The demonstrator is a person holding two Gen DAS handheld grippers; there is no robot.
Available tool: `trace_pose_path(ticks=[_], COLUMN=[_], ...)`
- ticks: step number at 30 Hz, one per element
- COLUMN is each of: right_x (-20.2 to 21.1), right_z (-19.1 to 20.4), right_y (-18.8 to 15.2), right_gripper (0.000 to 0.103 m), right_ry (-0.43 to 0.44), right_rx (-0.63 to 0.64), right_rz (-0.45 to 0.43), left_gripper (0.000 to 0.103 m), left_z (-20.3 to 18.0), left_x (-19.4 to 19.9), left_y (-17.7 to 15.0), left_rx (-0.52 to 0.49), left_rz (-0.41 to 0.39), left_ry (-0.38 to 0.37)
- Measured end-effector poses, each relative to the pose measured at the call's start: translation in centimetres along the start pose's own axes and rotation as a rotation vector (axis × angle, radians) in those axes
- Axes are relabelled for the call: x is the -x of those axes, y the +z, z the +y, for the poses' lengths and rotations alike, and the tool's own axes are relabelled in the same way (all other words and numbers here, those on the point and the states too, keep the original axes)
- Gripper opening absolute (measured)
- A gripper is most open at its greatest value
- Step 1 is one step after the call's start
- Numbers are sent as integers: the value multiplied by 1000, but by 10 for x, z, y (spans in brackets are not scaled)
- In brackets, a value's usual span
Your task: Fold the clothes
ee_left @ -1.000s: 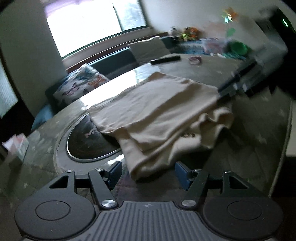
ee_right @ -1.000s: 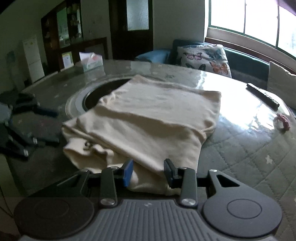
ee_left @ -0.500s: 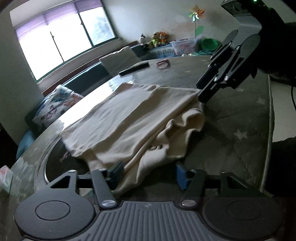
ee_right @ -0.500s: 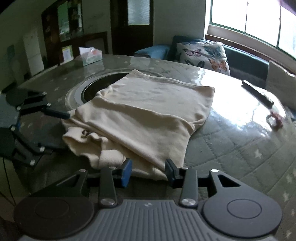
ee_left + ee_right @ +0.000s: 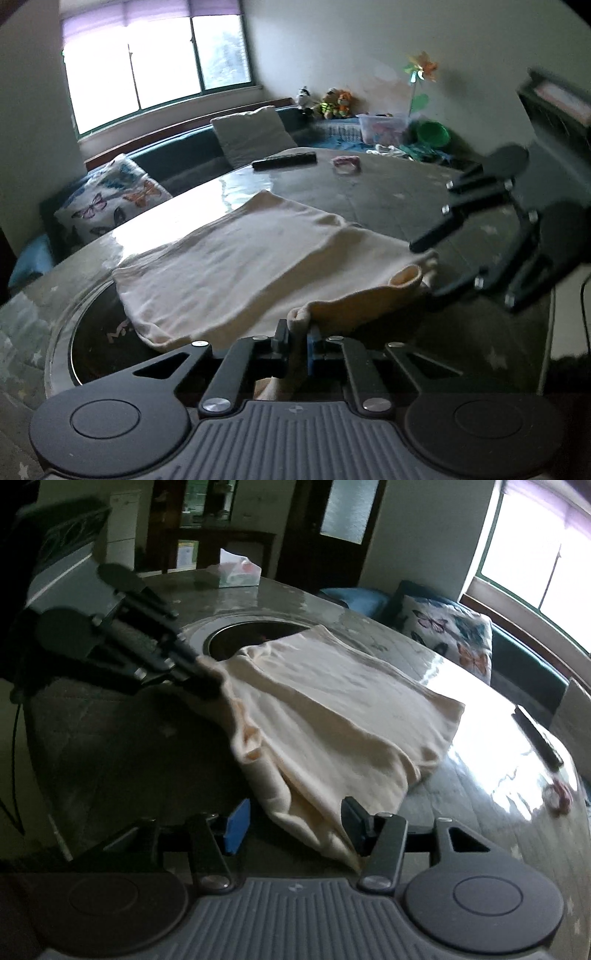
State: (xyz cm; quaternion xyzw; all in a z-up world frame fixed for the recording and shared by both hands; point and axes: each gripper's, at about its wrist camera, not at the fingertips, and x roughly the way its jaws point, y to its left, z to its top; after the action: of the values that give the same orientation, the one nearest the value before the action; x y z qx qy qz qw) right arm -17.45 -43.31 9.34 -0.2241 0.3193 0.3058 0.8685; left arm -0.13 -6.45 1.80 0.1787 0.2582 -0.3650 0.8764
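A cream garment [image 5: 240, 266] lies folded on the round table [image 5: 388, 199]. My left gripper [image 5: 295, 334] is shut on its near edge, which is raised a little off the table. In the right wrist view the same gripper [image 5: 201, 672] pinches the cloth [image 5: 332, 709] at the upper left. My right gripper [image 5: 295, 827] is open, and the garment's near corner lies between its fingers. From the left wrist view, the right gripper [image 5: 430, 267] stands at the garment's right end with its jaws spread around the rolled hem.
A black remote [image 5: 284, 161] and a pink ring [image 5: 346, 165] lie on the far side of the table. A dark round inset [image 5: 92, 332] sits under the garment's left end. A tissue box [image 5: 236, 572] stands at the table's far edge. Cushions line a bench under the window.
My left gripper has shut on the garment's near edge and lifted it. My right gripper has opened wider and come down around the other near corner.
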Motion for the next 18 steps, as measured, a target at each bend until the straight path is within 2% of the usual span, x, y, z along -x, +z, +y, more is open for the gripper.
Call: trace_pose_path(ticks=[3, 6, 8, 10, 14, 18], right_x=[-10, -19, -24, -26, -23, -20], right_z=[1, -2, -4, -6, -12, -18], right_y=[3, 7, 9, 11, 18, 25], right_gripper=[55, 43, 22, 17, 12, 11], right_ry=[-1, 11, 23, 21, 29, 34], right_rx=[20, -3, -22, -46, -91, -129], right_rz=[-20, -13, -7, 1, -8, -19], left_gripper=[9, 10, 14, 17, 44, 45], left_z=[5, 7, 6, 3, -3, -9], left_x=[-3, -5, -3, 2, 12, 18], left_y=[2, 1, -3, -7, -20, -34], left_rx=[28, 40, 44, 38, 4, -35], left_rz=[4, 10, 11, 11, 15, 30], left_ry=[-5, -5, -6, 0, 30, 72])
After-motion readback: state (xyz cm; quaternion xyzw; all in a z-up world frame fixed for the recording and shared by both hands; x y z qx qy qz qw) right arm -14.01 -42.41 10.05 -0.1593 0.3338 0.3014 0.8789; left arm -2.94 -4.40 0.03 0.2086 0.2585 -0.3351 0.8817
